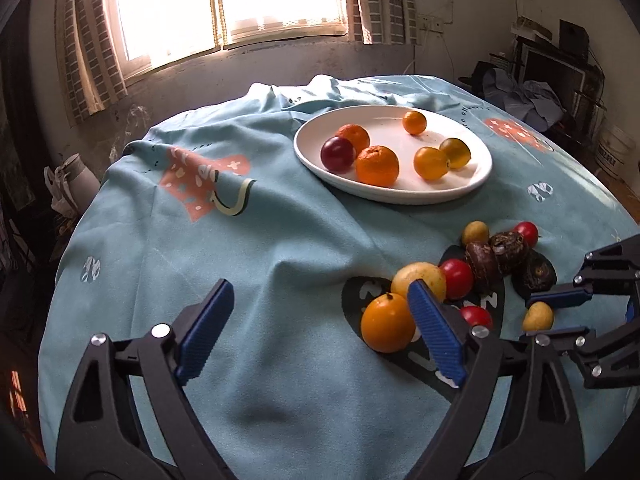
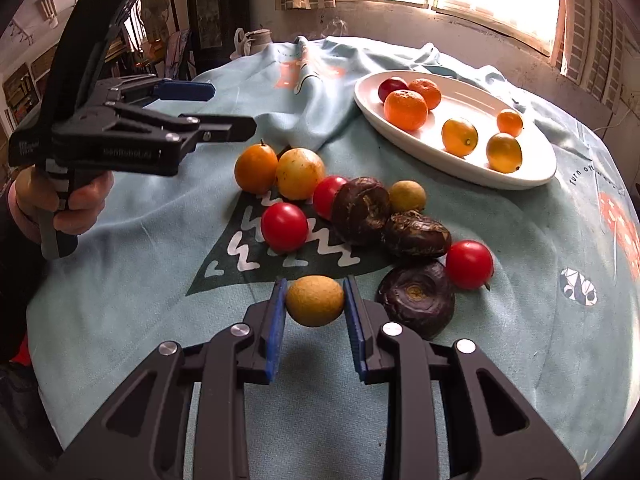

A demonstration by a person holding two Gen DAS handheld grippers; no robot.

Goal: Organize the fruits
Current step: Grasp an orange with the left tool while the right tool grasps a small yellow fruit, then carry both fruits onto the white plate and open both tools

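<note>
A white oval plate (image 1: 472, 188) (image 2: 532, 168) holds two tangerines, a dark red plum and three small orange-yellow fruits. Loose fruit lies on the blue cloth: an orange fruit (image 1: 387, 323) (image 2: 256, 168), a yellow fruit (image 2: 300, 174), red tomatoes (image 2: 284, 227) and dark brown water chestnuts (image 2: 416, 300). My right gripper (image 2: 315, 300) (image 1: 538, 316) is shut on a small tan-yellow round fruit (image 2: 315, 300) (image 1: 538, 316), which sits between its blue pads. My left gripper (image 1: 320, 312) (image 2: 212, 108) is open and empty, hovering above the cloth left of the loose fruit.
The round table is covered by a light blue patterned cloth (image 1: 280, 240), rumpled near the far edge. A bright window (image 1: 228, 0) is behind it. Clutter and shelves stand at the right (image 1: 560, 80). A pale jug (image 2: 256, 40) stands beyond the table's far edge.
</note>
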